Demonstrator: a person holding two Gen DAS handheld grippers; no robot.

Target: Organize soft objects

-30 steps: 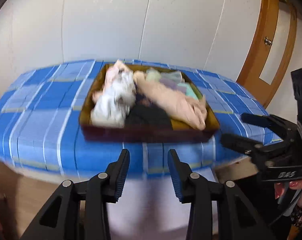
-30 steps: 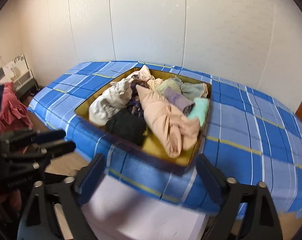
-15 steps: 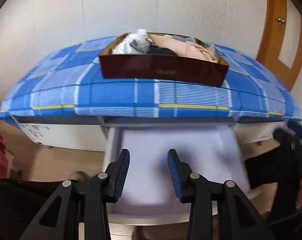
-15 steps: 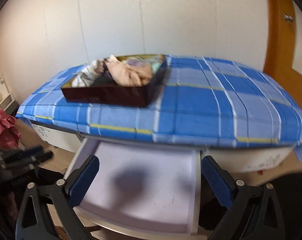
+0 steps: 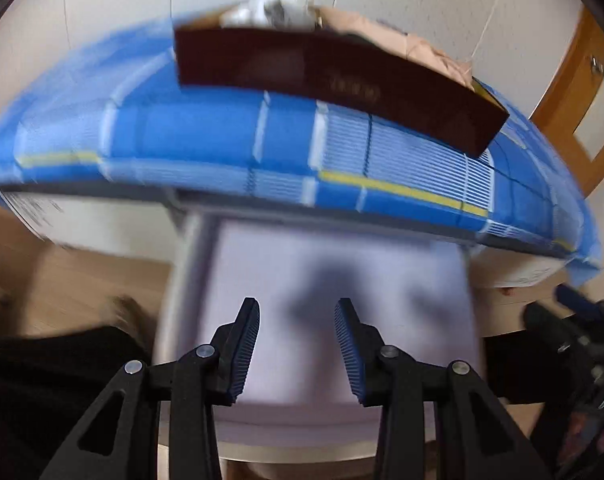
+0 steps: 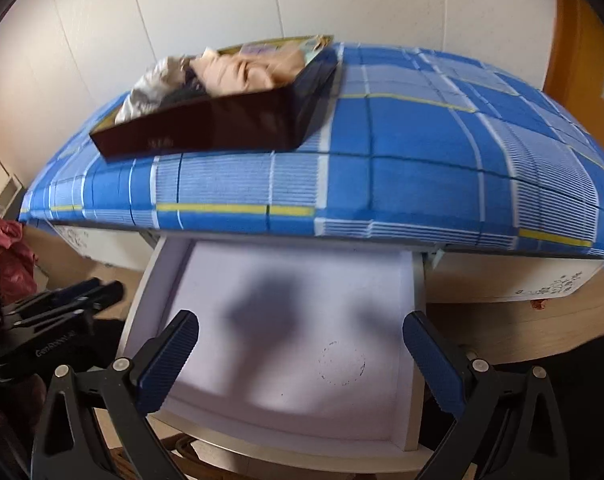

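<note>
A dark brown box stands on the blue plaid tablecloth. White clothes and beige clothes are heaped in it. Under the table edge a white drawer is pulled out, with only shadows on its bottom. My left gripper hangs over the drawer, narrowly open and holding nothing. My right gripper hovers over the same drawer, wide open and holding nothing. Each gripper shows at the edge of the other's view.
A wooden door stands at the right by the white wall. A red bundle lies on the wooden floor at the left. A person's dark clothing fills the lower left. White cabinet fronts flank the drawer.
Both grippers have sunk from above the tabletop to in front of the open drawer. The box is now seen from its side. Neither jaw gap has changed.
</note>
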